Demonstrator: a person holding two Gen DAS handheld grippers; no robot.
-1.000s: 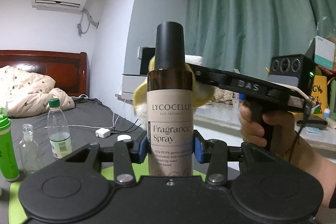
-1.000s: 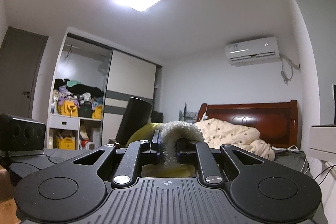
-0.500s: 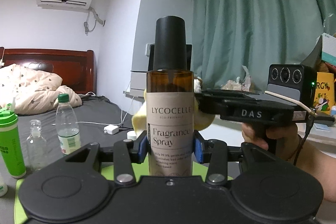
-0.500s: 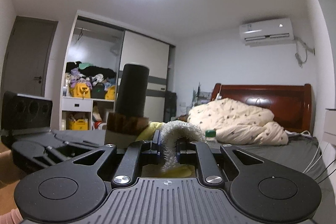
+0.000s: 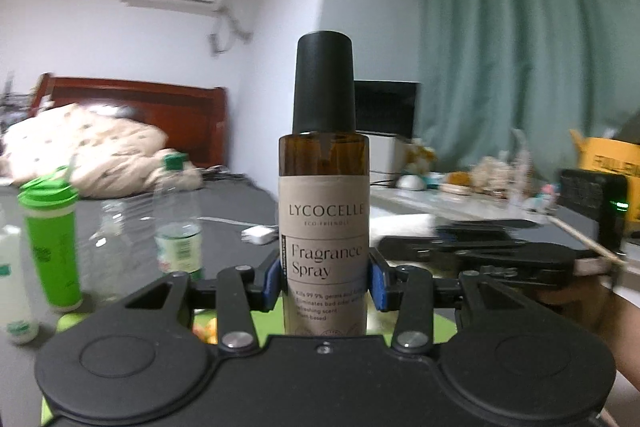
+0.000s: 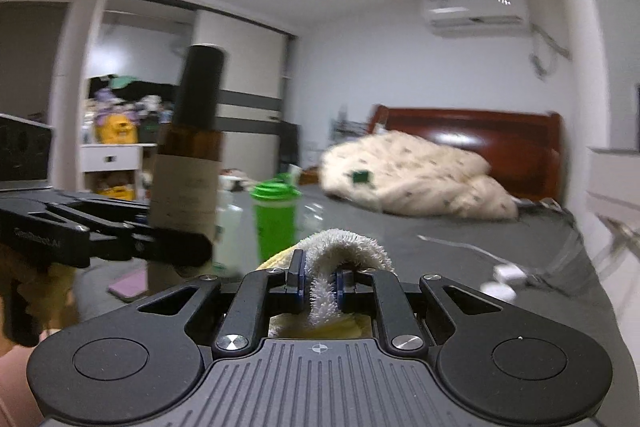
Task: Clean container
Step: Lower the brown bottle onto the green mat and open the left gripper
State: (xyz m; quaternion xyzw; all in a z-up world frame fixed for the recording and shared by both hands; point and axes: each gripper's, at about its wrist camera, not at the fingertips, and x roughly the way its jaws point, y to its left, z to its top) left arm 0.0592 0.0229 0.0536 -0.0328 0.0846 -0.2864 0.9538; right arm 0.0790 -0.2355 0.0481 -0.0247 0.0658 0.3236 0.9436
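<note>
My left gripper (image 5: 324,277) has its jaws clamped on the amber fragrance spray bottle with the black cap and beige label (image 5: 323,211), holding it upright above the grey bed (image 5: 224,205). My right gripper (image 6: 319,285) pinches a fluffy white and yellow cloth (image 6: 344,247), apart from the bottle, beside a green cup (image 6: 275,217).
</note>
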